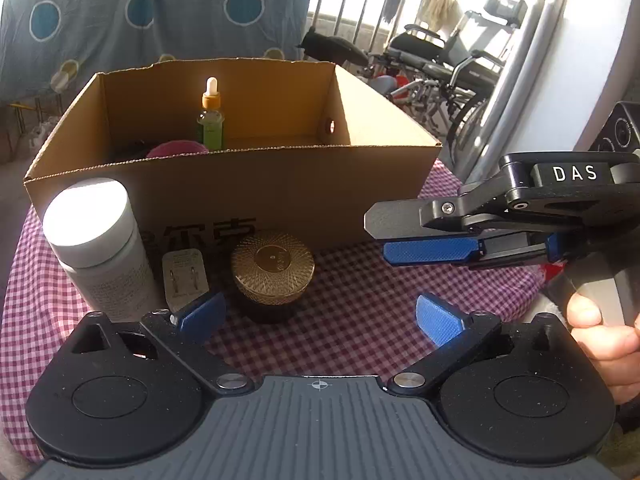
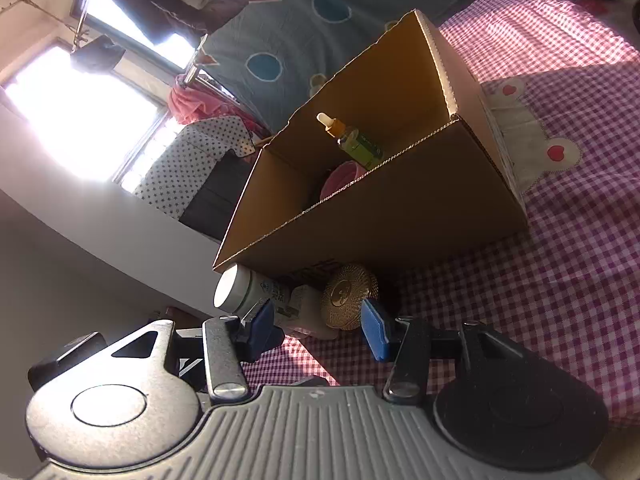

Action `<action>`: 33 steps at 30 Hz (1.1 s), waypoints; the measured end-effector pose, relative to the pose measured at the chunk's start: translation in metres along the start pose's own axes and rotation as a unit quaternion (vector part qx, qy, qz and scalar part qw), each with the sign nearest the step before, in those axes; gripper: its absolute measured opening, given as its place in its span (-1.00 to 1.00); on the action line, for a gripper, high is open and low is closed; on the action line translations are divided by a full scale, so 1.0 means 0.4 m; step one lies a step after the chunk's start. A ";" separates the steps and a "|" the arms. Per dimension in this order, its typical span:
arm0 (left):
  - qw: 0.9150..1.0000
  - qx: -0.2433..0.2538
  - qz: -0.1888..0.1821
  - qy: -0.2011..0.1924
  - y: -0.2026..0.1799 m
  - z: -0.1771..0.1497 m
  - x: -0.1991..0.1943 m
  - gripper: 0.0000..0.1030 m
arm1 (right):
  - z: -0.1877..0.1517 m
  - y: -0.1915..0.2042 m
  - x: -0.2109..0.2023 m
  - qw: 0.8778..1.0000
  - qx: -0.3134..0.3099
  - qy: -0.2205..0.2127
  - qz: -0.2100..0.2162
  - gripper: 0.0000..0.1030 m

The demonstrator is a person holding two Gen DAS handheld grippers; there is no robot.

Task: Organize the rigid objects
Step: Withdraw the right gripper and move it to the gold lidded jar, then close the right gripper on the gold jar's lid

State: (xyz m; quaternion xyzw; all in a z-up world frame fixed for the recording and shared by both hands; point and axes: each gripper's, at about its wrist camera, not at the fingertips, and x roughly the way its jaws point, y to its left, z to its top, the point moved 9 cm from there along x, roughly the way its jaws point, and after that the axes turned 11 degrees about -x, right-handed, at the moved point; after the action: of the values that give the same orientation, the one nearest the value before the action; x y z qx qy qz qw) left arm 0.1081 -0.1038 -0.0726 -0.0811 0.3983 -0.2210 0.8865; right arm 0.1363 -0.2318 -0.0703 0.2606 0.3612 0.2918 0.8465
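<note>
An open cardboard box (image 1: pixel 248 184) stands on the checked cloth and holds a green dropper bottle (image 1: pixel 210 118) and a pink round object (image 1: pixel 176 149). In front of the box stand a white bottle (image 1: pixel 98 246), a white plug adapter (image 1: pixel 185 276) and a gold-lidded dark jar (image 1: pixel 273 272). My left gripper (image 1: pixel 320 318) is open and empty, just short of the jar and the adapter. My right gripper (image 2: pixel 320 330) is open and empty, turned on its side, and points at the gold-lidded jar (image 2: pixel 350 294). It shows at the right of the left wrist view (image 1: pixel 420 240).
The pink-and-white checked cloth (image 1: pixel 360 300) covers the surface. A blue patterned quilt (image 1: pixel 140 12) hangs behind the box. Wheelchairs (image 1: pixel 448 68) stand at the back right by a railing. A window (image 2: pixel 80 108) and a white wall lie left in the right wrist view.
</note>
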 end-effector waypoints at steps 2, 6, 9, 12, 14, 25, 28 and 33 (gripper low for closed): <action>1.000 0.013 0.017 -0.002 -0.007 -0.005 0.033 0.98 | -0.001 -0.018 0.030 1.000 0.004 0.004 -0.005 -0.13; 1.000 0.017 0.021 0.014 -0.014 -0.002 0.089 0.97 | -0.001 -0.049 0.083 1.000 0.012 0.016 -0.005 -0.15; 0.999 0.024 0.041 0.016 -0.008 -0.004 0.117 0.97 | 0.009 -0.058 0.130 0.999 -0.002 0.030 -0.012 -0.15; 0.999 0.023 0.042 0.020 -0.003 -0.004 0.135 0.97 | 0.013 -0.060 0.161 0.999 -0.014 0.044 -0.016 -0.14; 0.999 0.027 0.038 0.020 -0.002 -0.010 0.137 0.98 | 0.015 -0.054 0.179 0.998 -0.023 0.053 -0.013 -0.14; 0.999 0.046 0.020 0.017 -0.017 -0.005 0.146 0.98 | 0.006 -0.048 0.177 0.997 -0.037 0.059 -0.015 -0.10; 0.999 0.050 0.014 0.017 -0.037 -0.023 0.151 0.98 | 0.000 -0.058 0.159 0.998 -0.029 0.054 -0.017 -0.10; 0.998 0.059 -0.006 0.019 -0.080 -0.050 0.146 0.98 | -0.015 -0.082 0.118 0.998 -0.014 0.045 -0.031 -0.10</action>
State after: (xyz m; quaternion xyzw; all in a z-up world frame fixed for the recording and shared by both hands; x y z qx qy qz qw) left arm 0.1169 -0.1582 -0.1147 -0.0269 0.4013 -0.2509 0.8805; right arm 0.1687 -0.2210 -0.1169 0.2242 0.4031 0.2822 0.8412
